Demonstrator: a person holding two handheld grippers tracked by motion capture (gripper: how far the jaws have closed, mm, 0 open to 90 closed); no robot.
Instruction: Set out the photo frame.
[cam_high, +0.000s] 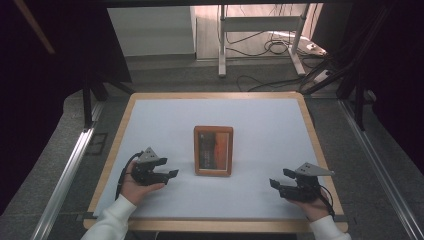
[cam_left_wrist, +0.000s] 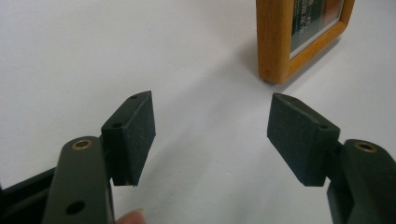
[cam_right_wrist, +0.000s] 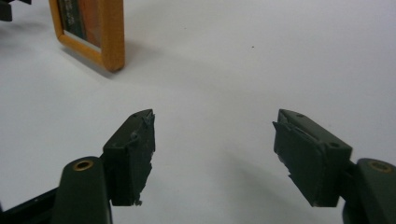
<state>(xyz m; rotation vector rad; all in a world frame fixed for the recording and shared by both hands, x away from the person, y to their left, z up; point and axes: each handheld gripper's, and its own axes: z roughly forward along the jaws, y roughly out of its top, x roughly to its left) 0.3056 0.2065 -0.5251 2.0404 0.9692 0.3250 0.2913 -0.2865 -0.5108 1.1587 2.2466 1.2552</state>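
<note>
A wooden picture frame (cam_high: 213, 150) lies flat in the middle of the white table top (cam_high: 260, 125). My left gripper (cam_high: 167, 168) rests to its left, held in a hand, jaws open and pointing toward the frame. In the left gripper view the gripper (cam_left_wrist: 212, 126) holds nothing, and the frame's corner (cam_left_wrist: 275, 42) lies ahead to the upper right. My right gripper (cam_high: 280, 178) sits to the frame's right near the front edge, open. The right gripper view has that gripper (cam_right_wrist: 212, 135) standing wide over bare table, with the frame (cam_right_wrist: 109, 32) at the upper left.
A wooden rim (cam_high: 320, 150) borders the table. Metal rails (cam_high: 65, 175) run along both sides on the grey floor. Behind the table stand white stand legs (cam_high: 222, 45) and loose cables (cam_high: 275, 47). Dark curtains close off the left and right.
</note>
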